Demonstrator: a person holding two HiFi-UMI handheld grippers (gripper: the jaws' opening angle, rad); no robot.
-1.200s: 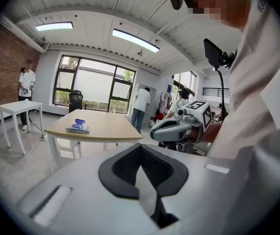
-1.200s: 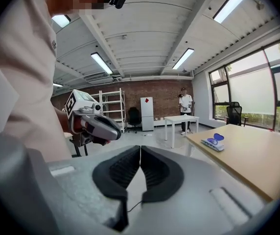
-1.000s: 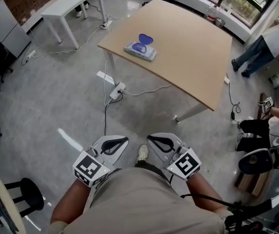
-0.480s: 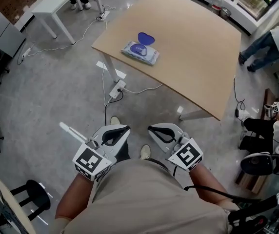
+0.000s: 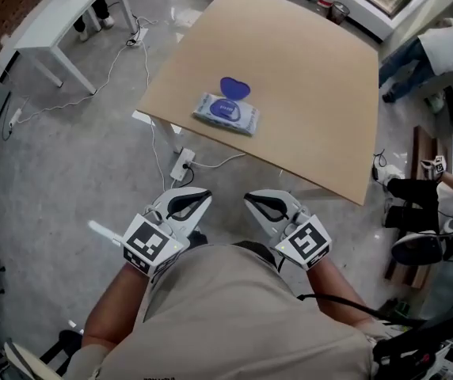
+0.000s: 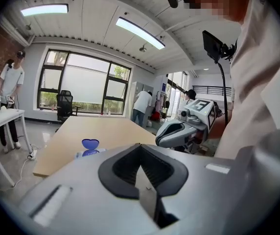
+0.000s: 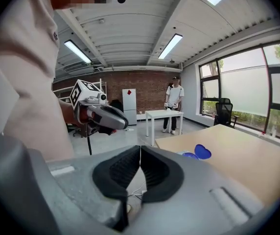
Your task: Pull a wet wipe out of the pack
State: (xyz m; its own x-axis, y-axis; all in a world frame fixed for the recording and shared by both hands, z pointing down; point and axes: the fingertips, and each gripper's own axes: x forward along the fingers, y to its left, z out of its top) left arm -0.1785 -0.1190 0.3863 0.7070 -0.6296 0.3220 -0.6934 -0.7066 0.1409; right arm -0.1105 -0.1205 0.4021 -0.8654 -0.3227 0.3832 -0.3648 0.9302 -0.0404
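Observation:
The wet wipe pack (image 5: 226,114) lies flat near the front left of the wooden table (image 5: 306,70), its blue lid (image 5: 234,89) flipped open away from me. The pack also shows small in the left gripper view (image 6: 87,152) and the lid in the right gripper view (image 7: 202,152). Both grippers are held close to my body, well short of the table. My left gripper (image 5: 188,203) is shut with nothing in it. My right gripper (image 5: 266,207) is likewise shut and empty.
A power strip (image 5: 184,163) and cables lie on the grey floor under the table's front edge. A white table (image 5: 56,24) stands at far left. People stand at the right (image 5: 424,58) and sit lower right (image 5: 432,188).
The table and pack have come closer and lower in the head view as I walked forward. Both grippers stayed shut near my waist.

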